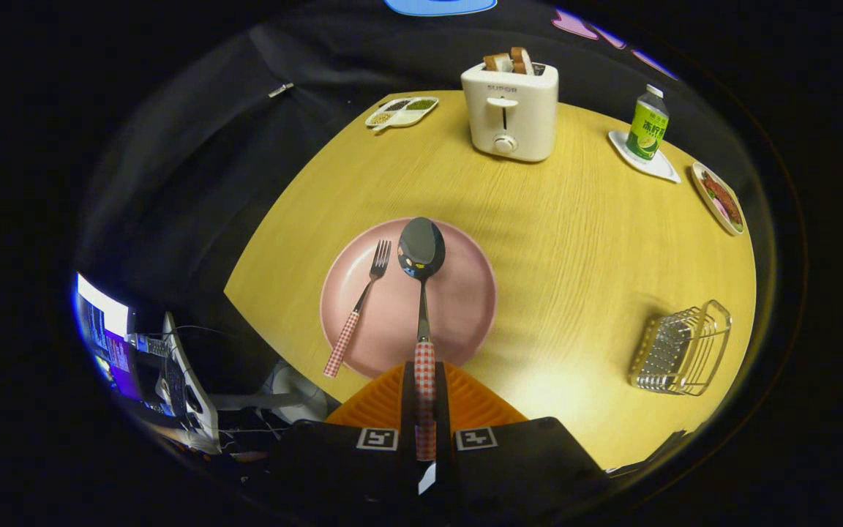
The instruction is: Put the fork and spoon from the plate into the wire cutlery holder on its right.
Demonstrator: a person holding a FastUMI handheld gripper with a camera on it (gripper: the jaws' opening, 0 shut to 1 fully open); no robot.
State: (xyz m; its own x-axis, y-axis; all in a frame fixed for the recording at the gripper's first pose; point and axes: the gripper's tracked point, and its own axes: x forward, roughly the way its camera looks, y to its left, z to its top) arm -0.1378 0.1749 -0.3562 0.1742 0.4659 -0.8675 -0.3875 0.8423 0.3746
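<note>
A smooth round pink plate (465, 293) sits on the pale wood-grain table (575, 241). The gripper (425, 410) has its two fingers drawn narrow, both pressing on the checkered handle of the spoon (421, 252), whose glossy dark oval bowl reaches out over the plate's far half. Left of the spoon, the fork (358, 307) lies slanted on the plate, its checkered handle overhanging the near rim. Well to the plate's right stands the wire cutlery holder (681, 350), a shiny mesh basket. Beyond the plate is a boxy cream toaster (511, 110) with bread in its slots.
</note>
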